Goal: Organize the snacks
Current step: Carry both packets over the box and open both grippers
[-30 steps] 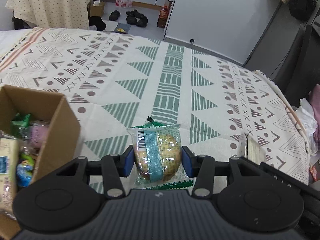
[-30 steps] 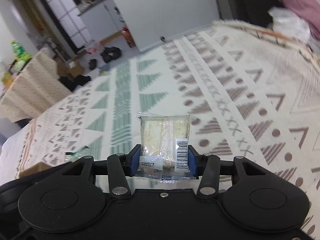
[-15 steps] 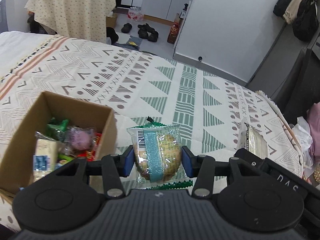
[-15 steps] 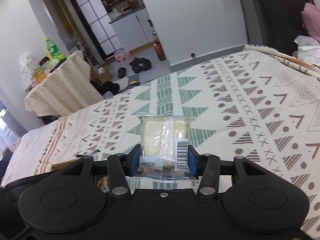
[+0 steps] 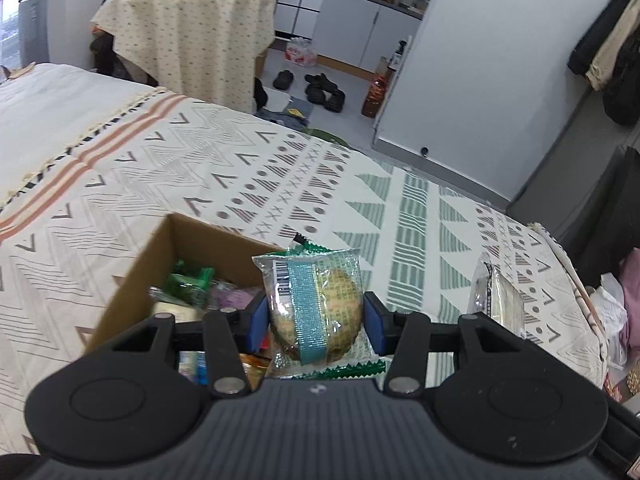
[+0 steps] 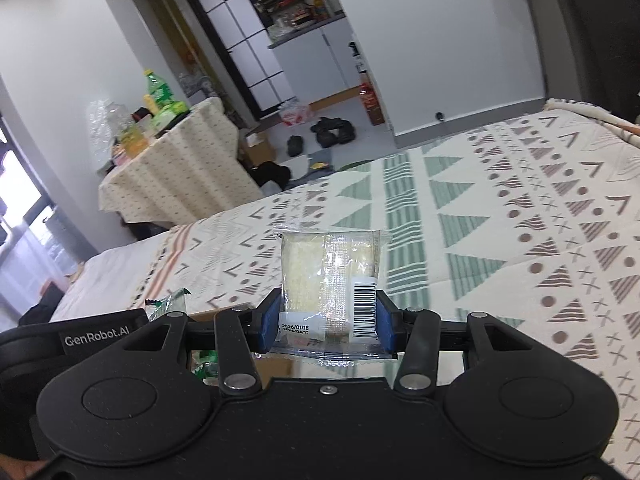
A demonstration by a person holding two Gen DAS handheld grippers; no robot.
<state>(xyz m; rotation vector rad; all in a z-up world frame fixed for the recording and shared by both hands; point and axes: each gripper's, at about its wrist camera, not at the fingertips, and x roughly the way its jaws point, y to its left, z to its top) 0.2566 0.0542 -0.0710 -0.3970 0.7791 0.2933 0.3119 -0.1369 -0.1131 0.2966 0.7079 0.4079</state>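
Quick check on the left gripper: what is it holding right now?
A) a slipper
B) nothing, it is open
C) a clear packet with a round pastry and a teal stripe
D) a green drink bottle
C: the left gripper is shut on the round pastry packet, held just above the near corner of the cardboard box.

"GenRobot.AI" stands in white on the black housing of the left gripper [image 6: 100, 334] — seen from the right wrist. The clear snack packet [image 6: 330, 280] carries a barcode and a date, "2026/01/16".
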